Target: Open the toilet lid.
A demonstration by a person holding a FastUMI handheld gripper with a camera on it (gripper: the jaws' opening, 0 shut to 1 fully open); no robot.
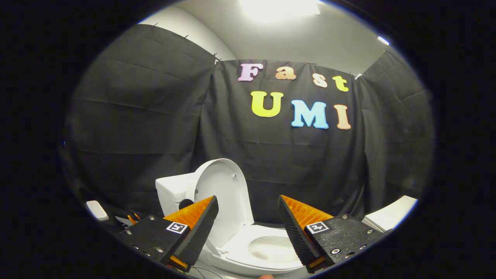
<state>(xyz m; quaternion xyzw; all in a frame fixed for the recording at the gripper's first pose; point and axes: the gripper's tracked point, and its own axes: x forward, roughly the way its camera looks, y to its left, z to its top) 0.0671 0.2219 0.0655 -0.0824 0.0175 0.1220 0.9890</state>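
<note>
The toilet lid (223, 193) stands raised, nearly upright, its long axis running up and down, its inner face turned toward the jaws and leaning back against the white tank (172, 190). Below it lies the seat (267, 248), flat on the bowl, seen between the 2 fingers. The gripper (248, 217) hangs with its jaws spread wide, gripping nothing, just short of the toilet.

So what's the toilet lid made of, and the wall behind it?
The raised toilet lid looks like smooth, glossy white plastic; light shines off it. The wall is matte black cloth, creased and hanging. The gripper jaws stand open, touching nothing.
</note>
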